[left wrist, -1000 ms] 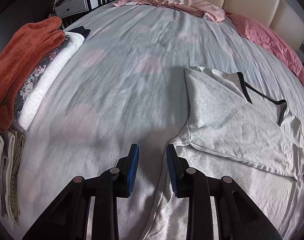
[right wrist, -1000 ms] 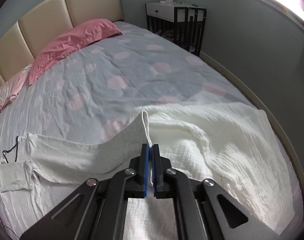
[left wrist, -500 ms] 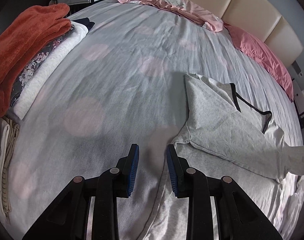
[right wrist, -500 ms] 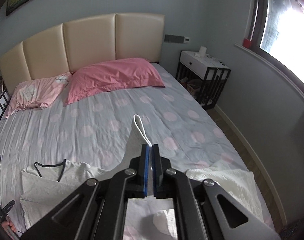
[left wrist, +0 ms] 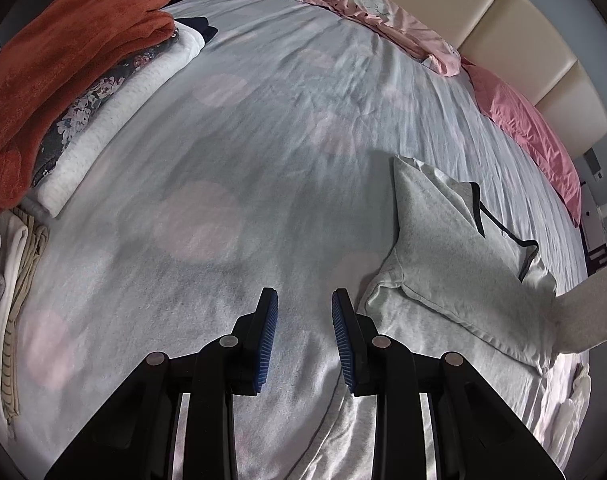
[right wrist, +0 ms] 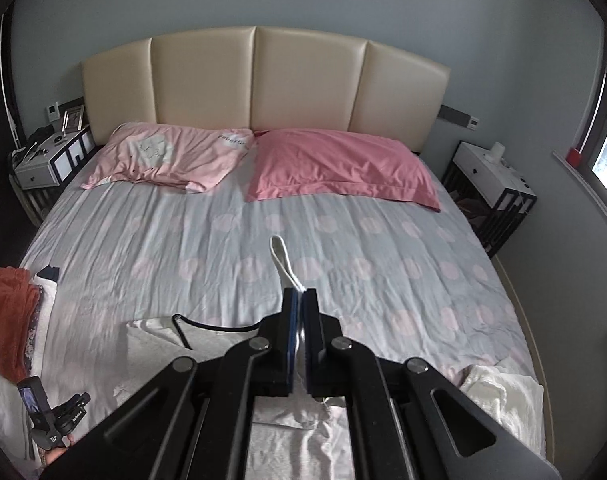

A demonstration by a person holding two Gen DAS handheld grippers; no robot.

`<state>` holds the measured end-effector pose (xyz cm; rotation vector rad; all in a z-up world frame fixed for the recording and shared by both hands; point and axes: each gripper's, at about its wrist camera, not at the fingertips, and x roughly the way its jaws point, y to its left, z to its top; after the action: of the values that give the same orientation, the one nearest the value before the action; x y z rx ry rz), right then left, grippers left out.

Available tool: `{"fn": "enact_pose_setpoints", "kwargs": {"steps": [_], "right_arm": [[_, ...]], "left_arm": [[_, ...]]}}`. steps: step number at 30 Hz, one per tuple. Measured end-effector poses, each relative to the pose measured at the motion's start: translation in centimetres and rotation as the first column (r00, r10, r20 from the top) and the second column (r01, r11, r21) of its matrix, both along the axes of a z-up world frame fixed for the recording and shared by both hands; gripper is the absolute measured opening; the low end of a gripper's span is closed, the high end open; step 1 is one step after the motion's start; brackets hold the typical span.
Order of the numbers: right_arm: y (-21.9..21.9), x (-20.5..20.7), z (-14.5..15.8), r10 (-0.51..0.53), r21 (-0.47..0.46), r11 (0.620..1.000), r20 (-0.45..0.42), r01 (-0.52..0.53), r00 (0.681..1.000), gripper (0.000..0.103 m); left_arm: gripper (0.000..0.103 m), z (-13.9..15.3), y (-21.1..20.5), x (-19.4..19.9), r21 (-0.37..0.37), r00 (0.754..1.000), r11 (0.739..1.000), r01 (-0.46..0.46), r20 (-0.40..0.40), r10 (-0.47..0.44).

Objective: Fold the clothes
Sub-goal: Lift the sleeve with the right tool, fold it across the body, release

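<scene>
The soft grey shirt with the thin dark neck trim lies on the bed, near the foot end, with one side already folded over itself. One part of it goes up off the bed toward the right edge of the left view, because my right gripper has its fingers pressed tight together on a pale edge of the cloth, which pokes out past the tips.

A second ago that gripper was low, close to the crinkly white blanket. Now it is much higher and looks across the whole bed at the two pink pillows and the cream padded headboard. So the cloth has been lifted a long way. I think this is the start of the next fold: the raised part can now be carried over the rest of the shirt.

My left gripper has its blue fingers spread apart with nothing between them. It hangs over the pale blue sheet with pink spots, just beside the shirt's near corner, and has only drifted a little. I think it could hold that corner down.

Further off on the left sits the pile of folded clothes with the orange fuzzy one on top.
</scene>
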<state>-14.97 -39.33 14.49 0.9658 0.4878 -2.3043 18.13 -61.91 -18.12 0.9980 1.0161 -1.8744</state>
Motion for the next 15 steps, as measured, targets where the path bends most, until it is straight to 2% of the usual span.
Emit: {"fn": "enact_pose_setpoints", "kwargs": {"steps": [7, 15], "right_arm": [[-7.2, 3.9, -6.1, 0.081, -0.003, 0.997, 0.117, -0.081, 0.99, 0.003], [-13.8, 7.7, -11.6, 0.171, 0.036, 0.982, 0.223, -0.183, 0.96, 0.003]], "left_arm": [[0.03, -0.1, -0.5, 0.2, 0.011, 1.0, 1.0, 0.019, -0.017, -0.019], [0.03, -0.6, -1.2, 0.0, 0.034, 0.999, 0.999, 0.031, -0.029, -0.03]]}}
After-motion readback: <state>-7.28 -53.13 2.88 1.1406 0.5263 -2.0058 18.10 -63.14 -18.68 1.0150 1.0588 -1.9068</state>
